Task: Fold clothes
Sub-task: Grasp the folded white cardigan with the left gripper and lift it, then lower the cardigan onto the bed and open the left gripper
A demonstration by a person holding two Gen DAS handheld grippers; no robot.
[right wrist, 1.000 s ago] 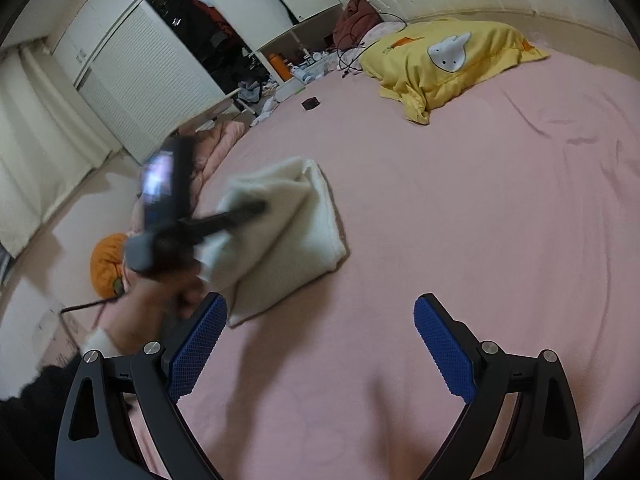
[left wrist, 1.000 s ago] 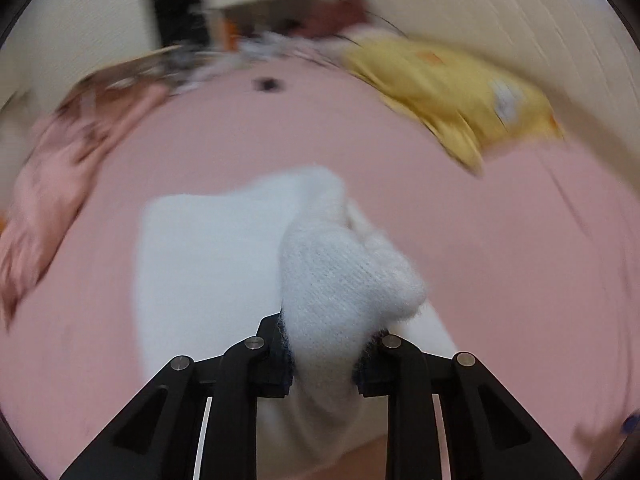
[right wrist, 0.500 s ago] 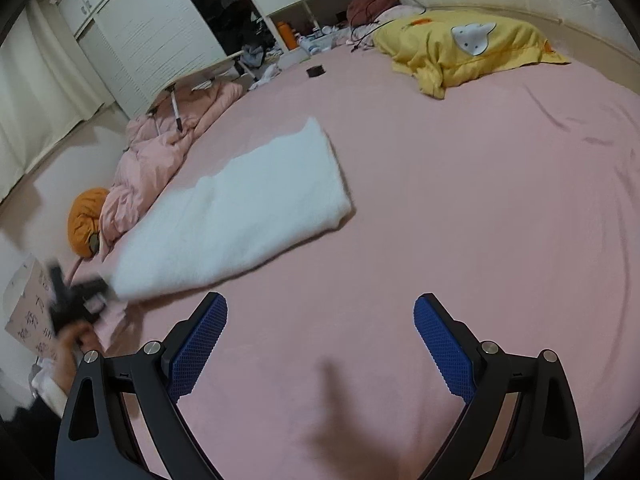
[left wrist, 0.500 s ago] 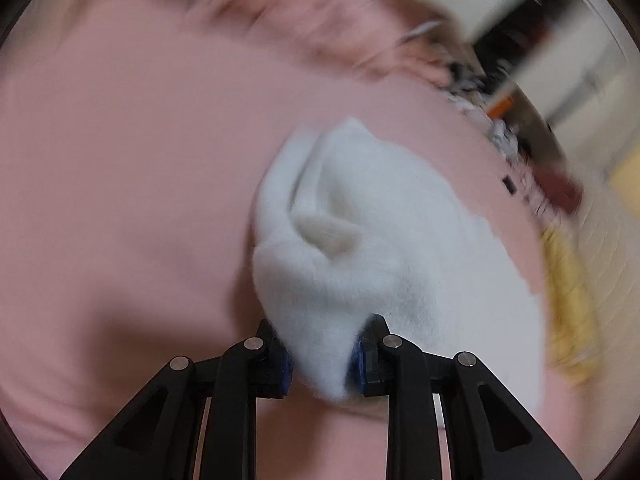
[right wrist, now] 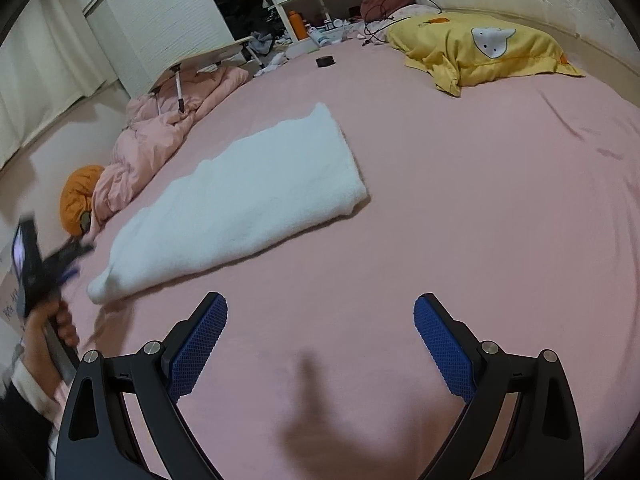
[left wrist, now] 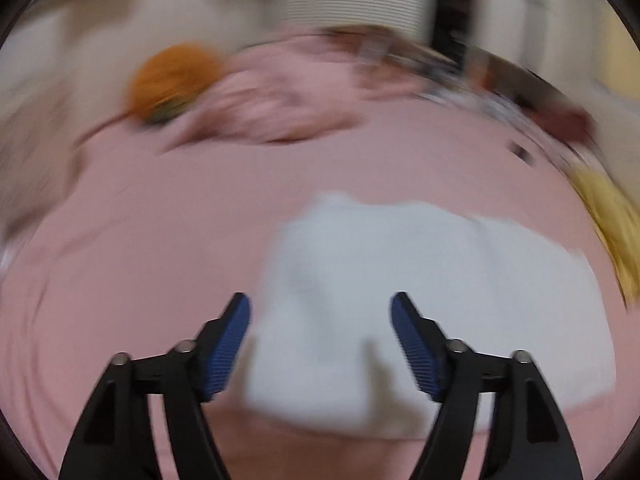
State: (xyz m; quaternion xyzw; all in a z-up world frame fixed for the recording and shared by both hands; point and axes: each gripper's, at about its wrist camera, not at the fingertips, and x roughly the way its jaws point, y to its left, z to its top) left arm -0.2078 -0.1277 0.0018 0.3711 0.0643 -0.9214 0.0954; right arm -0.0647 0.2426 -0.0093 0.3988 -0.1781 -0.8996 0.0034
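Lying as a long, narrow band on the pink bed (right wrist: 480, 208), toward 10 o'clock from the empty, open right gripper (right wrist: 320, 344), the white garment (right wrist: 248, 204) seems partly folded, and the left gripper (left wrist: 320, 340) hangs open over its near end, so a crosswise fold probably remains.

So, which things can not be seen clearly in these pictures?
- White garment: motion blur in the left wrist view hides its folds.
- Left gripper: blurred at the right wrist view's edge.
- Small dark object near the yellow pillow: too small to identify.

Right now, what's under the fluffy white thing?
The white garment lies flat on the pink bedsheet, which shows all around it. Whether anything else hides beneath cannot be seen; the cloth covers it.
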